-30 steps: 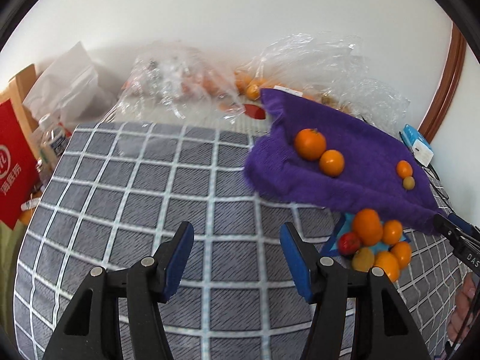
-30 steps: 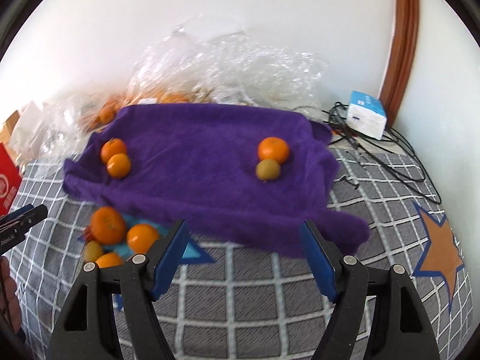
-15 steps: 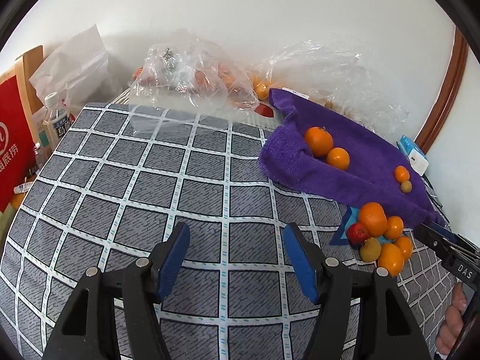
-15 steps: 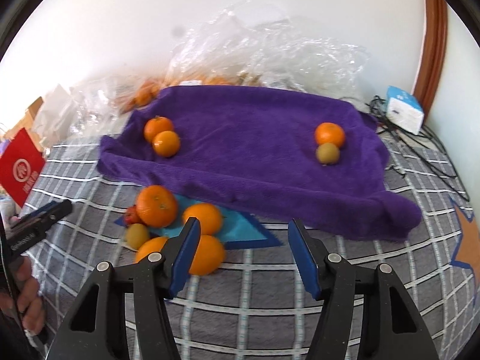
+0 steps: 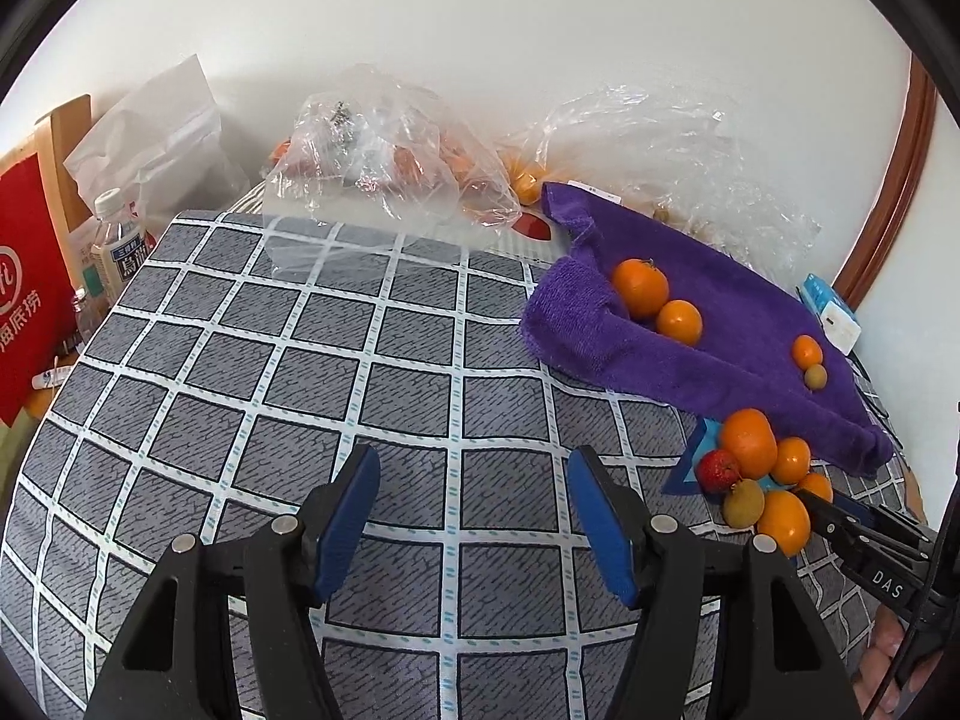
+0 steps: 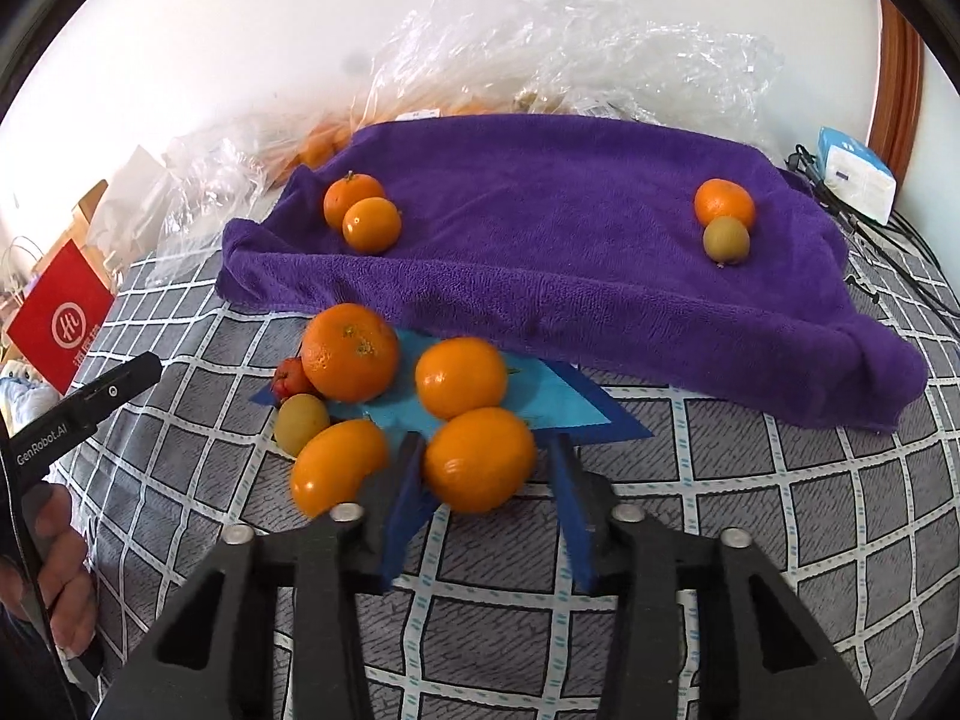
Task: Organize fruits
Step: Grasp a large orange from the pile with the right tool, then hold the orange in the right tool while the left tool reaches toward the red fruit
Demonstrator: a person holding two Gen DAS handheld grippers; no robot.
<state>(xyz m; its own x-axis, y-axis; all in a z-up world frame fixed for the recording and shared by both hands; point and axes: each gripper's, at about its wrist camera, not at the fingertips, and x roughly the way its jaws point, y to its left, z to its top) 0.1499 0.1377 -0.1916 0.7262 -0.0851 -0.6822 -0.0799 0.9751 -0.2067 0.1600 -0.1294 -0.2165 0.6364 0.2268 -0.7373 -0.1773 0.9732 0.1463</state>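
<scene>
My right jaws (image 6: 483, 471) are closing around a small orange (image 6: 479, 459) low in the middle of the right wrist view. The fruit sits between the two blue pads; the left pad touches its side, while a sliver of gap shows at the right pad, so I am not clamped on it. It lies on the grey checked table (image 6: 750, 510), at the near edge of a loose heap: a big orange (image 6: 350, 352), another orange (image 6: 461, 377), an orange (image 6: 338, 465) just left of my pad, a yellow-green fruit (image 6: 302, 422) and a small red fruit (image 6: 291, 376). Beyond them, across the middle of the frame, a purple towel (image 6: 570, 264) carries two oranges (image 6: 362, 211) at its left and an orange with a greenish fruit (image 6: 726, 239) at its right.

My left jaws (image 5: 474, 516) stand half open over bare checked cloth, holding nothing.
</scene>
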